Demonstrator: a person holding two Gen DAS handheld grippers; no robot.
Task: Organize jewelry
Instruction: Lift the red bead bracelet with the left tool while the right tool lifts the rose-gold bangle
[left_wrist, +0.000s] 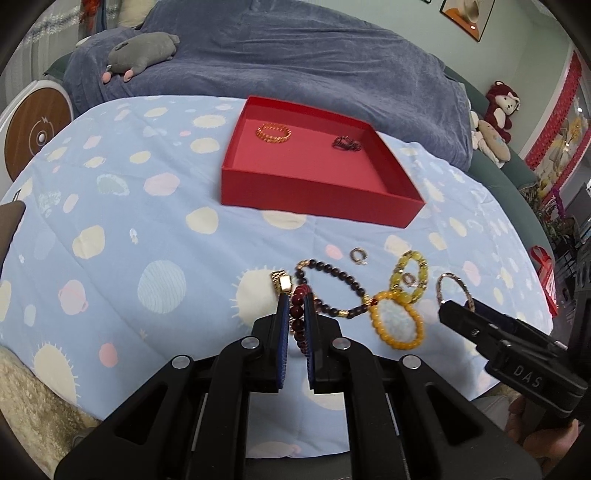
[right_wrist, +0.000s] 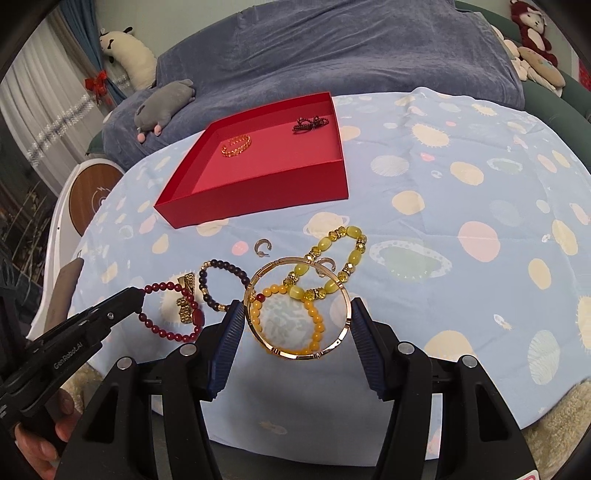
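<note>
A red tray (left_wrist: 314, 192) (right_wrist: 258, 195) on the blue cloth holds a gold chain bracelet (left_wrist: 273, 132) (right_wrist: 236, 144) and a dark beaded piece (left_wrist: 345, 143) (right_wrist: 311, 123). My left gripper (left_wrist: 295, 299) (right_wrist: 142, 293) is shut on a red bead bracelet (left_wrist: 298, 317) (right_wrist: 166, 332). My right gripper (right_wrist: 297, 312) (left_wrist: 448, 308) is shut on a gold bangle (right_wrist: 295, 306) (left_wrist: 452, 290), held across its width. Nearby lie a dark bead bracelet (left_wrist: 332, 273) (right_wrist: 225, 266), an orange bead bracelet (left_wrist: 397, 319) (right_wrist: 317, 325), a yellow-green bracelet (left_wrist: 410, 273) (right_wrist: 332, 258) and two small hoop earrings (left_wrist: 358, 256) (right_wrist: 263, 247).
A gold clasp piece (left_wrist: 281, 282) (right_wrist: 186, 291) lies by the red beads. A blue-covered sofa (left_wrist: 295, 55) with a grey plush toy (left_wrist: 144, 51) stands behind the table. A round wooden stool (left_wrist: 35, 129) is at the left.
</note>
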